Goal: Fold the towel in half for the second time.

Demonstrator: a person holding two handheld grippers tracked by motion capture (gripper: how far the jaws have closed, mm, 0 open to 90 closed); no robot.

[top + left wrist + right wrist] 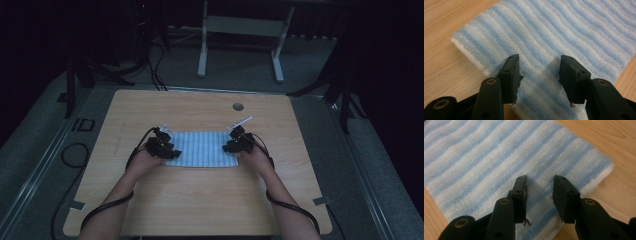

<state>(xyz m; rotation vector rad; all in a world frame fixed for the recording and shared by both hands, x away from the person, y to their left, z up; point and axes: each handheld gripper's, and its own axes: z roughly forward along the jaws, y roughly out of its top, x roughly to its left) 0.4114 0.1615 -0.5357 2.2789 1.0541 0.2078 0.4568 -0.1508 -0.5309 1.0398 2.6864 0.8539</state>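
Hovering at the left end of the blue-and-white striped towel (201, 148), the left gripper (161, 144) had its jaws spread apart with nothing between them, poised just above the folded cloth near its corner. The towel lay flat at the middle of the wooden table (200, 205), apparently folded, its layered edges showing in both gripper views. Over at the right end, the right gripper (235, 143) mirrored it, jaws parted and empty above the stripes, close to the towel's edge. It looked like the moment between folds. The next move, I judged, called for both sets of jaws to drop onto matching corners and pinch together, evenly, so the fold stayed square.
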